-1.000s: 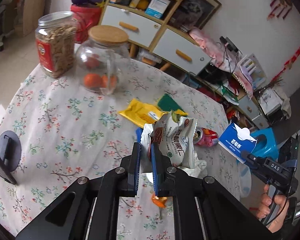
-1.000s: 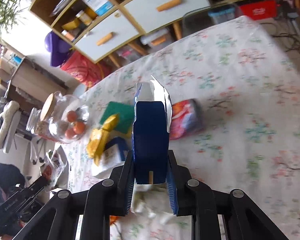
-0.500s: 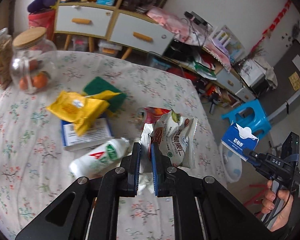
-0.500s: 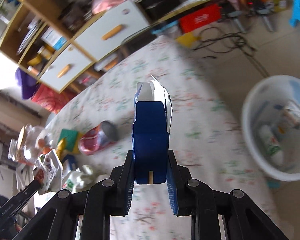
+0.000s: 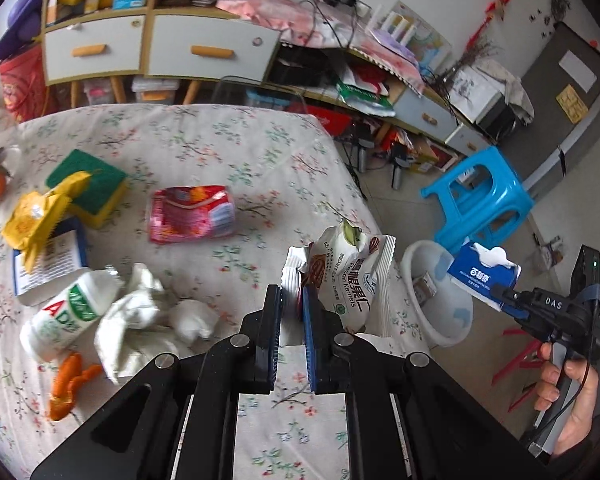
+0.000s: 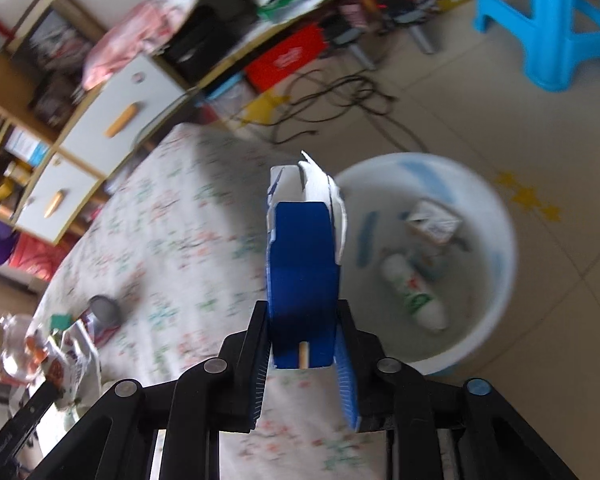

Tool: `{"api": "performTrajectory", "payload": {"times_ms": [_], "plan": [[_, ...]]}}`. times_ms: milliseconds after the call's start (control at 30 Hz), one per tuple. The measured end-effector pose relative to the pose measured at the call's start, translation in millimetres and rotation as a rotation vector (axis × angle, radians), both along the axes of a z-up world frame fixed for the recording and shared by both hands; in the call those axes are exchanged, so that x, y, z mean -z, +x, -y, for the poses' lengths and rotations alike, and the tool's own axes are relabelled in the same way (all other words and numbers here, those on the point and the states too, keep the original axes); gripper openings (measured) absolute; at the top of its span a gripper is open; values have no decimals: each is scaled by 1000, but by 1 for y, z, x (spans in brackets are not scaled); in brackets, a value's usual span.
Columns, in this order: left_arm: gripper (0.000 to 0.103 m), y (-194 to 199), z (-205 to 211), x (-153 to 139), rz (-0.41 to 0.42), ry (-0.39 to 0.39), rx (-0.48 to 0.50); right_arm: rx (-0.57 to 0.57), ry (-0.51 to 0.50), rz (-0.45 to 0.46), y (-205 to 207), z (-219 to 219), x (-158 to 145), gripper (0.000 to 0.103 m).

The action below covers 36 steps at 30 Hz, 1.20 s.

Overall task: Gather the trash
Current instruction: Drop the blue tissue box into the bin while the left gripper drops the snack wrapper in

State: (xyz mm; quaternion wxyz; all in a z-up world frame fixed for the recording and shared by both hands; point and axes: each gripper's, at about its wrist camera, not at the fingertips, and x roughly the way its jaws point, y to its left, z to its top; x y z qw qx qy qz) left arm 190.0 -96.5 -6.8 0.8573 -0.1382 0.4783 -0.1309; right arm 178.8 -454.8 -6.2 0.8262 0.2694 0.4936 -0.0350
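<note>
Drop-off step: right gripper (image 6: 304, 364), opening around the carton (image 6: 302, 264), needs it over the basin (image 6: 496, 280); left gripper (image 5: 292, 320) grasps a wrapper (image 5: 352, 276).

My worktop (image 5: 220, 152) wears matt floral cloth; my snack bag (image 5: 352, 276) is glossy plastic film, my carton (image 6: 302, 264) smooth card.

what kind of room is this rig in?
Most likely a lived-in home room, living or dining. A floral-cloth table strewn with wrappers, a cluttered shelf-and-drawer unit, and a blue plastic stool by a white trash basin on the tiled floor.
</note>
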Motion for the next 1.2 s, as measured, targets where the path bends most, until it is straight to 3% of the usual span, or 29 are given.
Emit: {"api": "performTrajectory", "payload": {"times_ms": [33, 133, 367, 533, 733, 833, 867, 900, 967, 1200], "plan": [[11, 2, 10, 2, -5, 10, 16, 19, -10, -8, 0, 8, 2, 31], [11, 9, 38, 5, -10, 36, 54, 59, -30, -36, -3, 27, 6, 50], [11, 23, 105, 10, 0, 74, 152, 74, -57, -22, -17, 51, -4, 62], [11, 32, 153, 17, 11, 107, 221, 69, -116, -39, -30, 65, -2, 63], [11, 40, 194, 25, 29, 132, 275, 107, -106, -67, -39, 87, 5, 64], [18, 41, 203, 25, 62, 116, 291, 119, -92, -68, -42, 93, 5, 65], [27, 42, 205, 26, 72, 116, 300, 121, -90, -68, -42, 94, 5, 66], [49, 44, 208, 26, 72, 137, 300, 121, -89, -67, -42, 94, 5, 66], [78, 44, 206, 26, 78, 168, 277, 121, -91, -64, -42, 94, 4, 69], [83, 38, 189, 23, 73, 209, 266, 106, -101, -64, -38, 86, 2, 73]]}}
